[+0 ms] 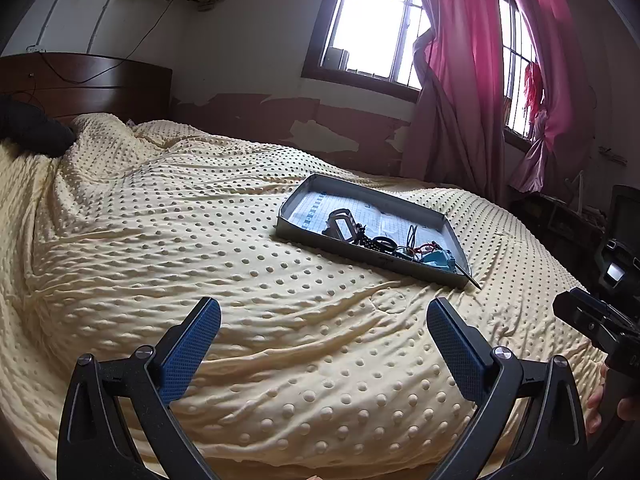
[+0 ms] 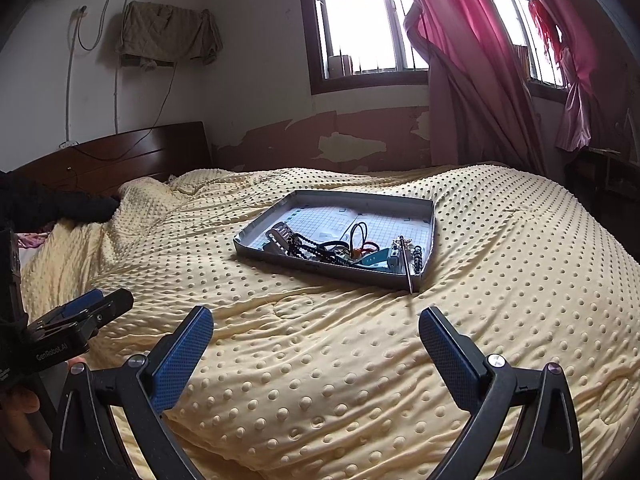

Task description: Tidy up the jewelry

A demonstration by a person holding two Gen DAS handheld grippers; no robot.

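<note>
A shallow grey tray [image 1: 320, 184] lies on the yellow dotted bedspread [image 1: 200, 240]; it also shows in the right wrist view [image 2: 344, 196]. In its near half lies a tangle of jewelry [image 1: 380, 242]: black beads [image 2: 304, 246], a watch [image 2: 280, 238], cords, a teal piece [image 2: 380, 260] and a thin metal pin [image 2: 407, 268] sticking over the near rim. My left gripper [image 1: 324, 316] is open and empty, short of the tray. My right gripper [image 2: 316, 326] is open and empty, just short of the tray's near edge.
A dark wooden headboard [image 2: 140, 152] stands at the back left. Pink curtains [image 2: 480, 60] hang by barred windows at the back right. A dark pillow [image 1: 32, 128] lies by the headboard. Dark furniture [image 1: 616, 240] stands at the right of the bed.
</note>
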